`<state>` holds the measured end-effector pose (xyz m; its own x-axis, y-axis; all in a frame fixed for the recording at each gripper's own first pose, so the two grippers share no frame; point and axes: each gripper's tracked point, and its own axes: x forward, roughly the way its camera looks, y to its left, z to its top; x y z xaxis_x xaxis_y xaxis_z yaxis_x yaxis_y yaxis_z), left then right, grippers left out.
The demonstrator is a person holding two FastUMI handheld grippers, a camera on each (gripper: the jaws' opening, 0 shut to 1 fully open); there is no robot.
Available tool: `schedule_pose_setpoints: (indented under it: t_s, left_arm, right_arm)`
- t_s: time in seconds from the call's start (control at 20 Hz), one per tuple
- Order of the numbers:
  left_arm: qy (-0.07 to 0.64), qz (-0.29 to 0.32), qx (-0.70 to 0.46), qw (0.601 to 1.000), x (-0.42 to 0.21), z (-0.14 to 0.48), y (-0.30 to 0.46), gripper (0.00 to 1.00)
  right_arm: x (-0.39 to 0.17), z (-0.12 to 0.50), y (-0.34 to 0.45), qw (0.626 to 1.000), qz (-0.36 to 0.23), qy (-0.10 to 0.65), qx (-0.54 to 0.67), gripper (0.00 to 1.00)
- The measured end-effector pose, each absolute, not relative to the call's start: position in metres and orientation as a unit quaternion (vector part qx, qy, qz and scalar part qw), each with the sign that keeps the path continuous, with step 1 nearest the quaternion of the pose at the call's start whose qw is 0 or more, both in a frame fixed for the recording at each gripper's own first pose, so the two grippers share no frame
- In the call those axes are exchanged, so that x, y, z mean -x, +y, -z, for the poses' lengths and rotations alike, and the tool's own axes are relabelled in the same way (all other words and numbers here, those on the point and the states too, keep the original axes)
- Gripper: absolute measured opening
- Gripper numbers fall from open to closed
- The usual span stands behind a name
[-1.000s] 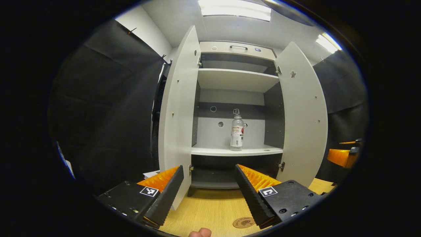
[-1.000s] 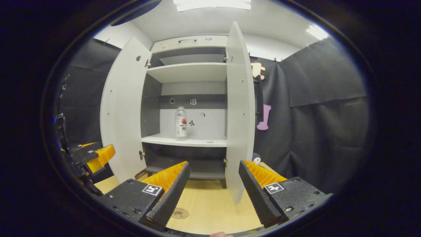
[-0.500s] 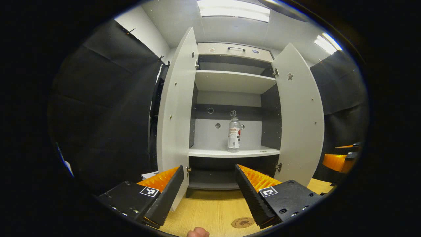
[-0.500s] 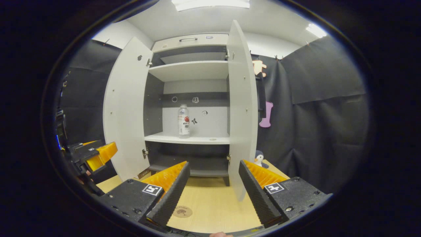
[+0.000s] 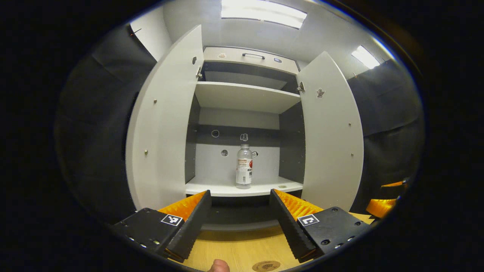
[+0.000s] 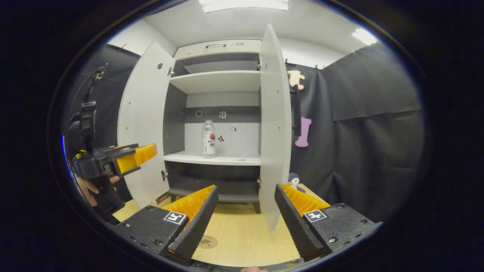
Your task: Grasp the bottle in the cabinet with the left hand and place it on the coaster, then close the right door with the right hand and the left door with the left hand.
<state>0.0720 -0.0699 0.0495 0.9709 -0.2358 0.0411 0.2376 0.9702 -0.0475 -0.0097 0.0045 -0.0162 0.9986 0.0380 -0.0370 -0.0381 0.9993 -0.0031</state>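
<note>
A clear bottle [image 5: 244, 166] with a white label stands upright on the lower shelf of the open grey cabinet [image 5: 242, 96]; it also shows in the right gripper view as the bottle [image 6: 208, 139]. My left gripper [image 5: 239, 226] is open, in front of the cabinet and below the shelf, with nothing between its fingers. In the right gripper view my left gripper [image 6: 128, 158] is raised at the far left, held by a hand. My right gripper [image 6: 244, 221] is open and empty, before the right door [image 6: 275, 124]. A round coaster [image 6: 207, 241] lies on the wooden table.
Both doors stand wide open: the left door [image 5: 162, 124] and the right door [image 5: 331, 132]. The coaster [image 5: 266, 266] sits on the table just under my left gripper. A small penguin toy [image 6: 293, 180] stands on the table by the right door. Black cloth walls surround the booth.
My left gripper has risen and moved closer to the cabinet, so the bottle now sits lower and nearer its fingers. The right gripper has barely moved.
</note>
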Motion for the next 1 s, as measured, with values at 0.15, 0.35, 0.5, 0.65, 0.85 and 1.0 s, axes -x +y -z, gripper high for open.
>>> schedule_pose_setpoints:
  t_s: [0.15, 0.35, 0.5, 0.65, 0.85, 1.0]
  left_arm:
    - [-0.008, 0.146, 0.065, 0.987, -0.109, -0.056, -0.094, 0.99]
    - [-0.013, 0.146, 0.062, 0.987, -0.169, -0.066, -0.111, 0.95]
    - [-0.024, 0.136, 0.043, 0.989, -0.215, -0.072, -0.117, 0.95]
    - [-0.002, 0.145, 0.040, 0.989, -0.260, -0.062, -0.130, 0.95]
    - [0.017, 0.127, 0.019, 0.992, -0.308, -0.040, -0.133, 0.94]
    - [0.024, 0.106, 0.000, 0.994, -0.339, -0.026, -0.126, 0.95]
  right_arm:
    - [0.008, 0.014, 0.012, 0.999, -0.030, 0.014, -0.005, 0.98]
    - [0.005, 0.010, 0.017, 0.999, -0.040, 0.014, -0.014, 0.93]
    - [0.005, 0.010, 0.017, 0.999, -0.045, 0.017, -0.016, 0.98]
    - [0.003, 0.015, 0.013, 0.999, -0.038, 0.021, -0.019, 0.93]
    - [-0.002, 0.017, 0.005, 0.999, -0.023, 0.027, -0.025, 0.93]
    - [-0.004, 0.019, -0.002, 0.999, -0.011, 0.029, -0.025, 0.93]
